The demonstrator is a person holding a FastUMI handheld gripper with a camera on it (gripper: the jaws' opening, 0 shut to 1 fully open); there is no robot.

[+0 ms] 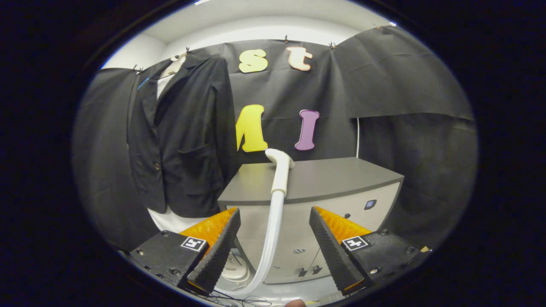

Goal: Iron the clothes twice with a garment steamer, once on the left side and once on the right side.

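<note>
Item: gripper [275, 238], fingers spread wide, grasping nothing. Steamer head [279, 164] rests on the grey cabinet [337, 179] beyond the fingers, hose [271, 238] trailing down between them, likely parked for easy pickup. Black jacket [183, 136] hangs on the booth wall beside the cabinet, spread flat for steaming. No legible brand or label.

steamer hose [273, 230] base hidden, jacket [183, 136] hem hidden
</note>
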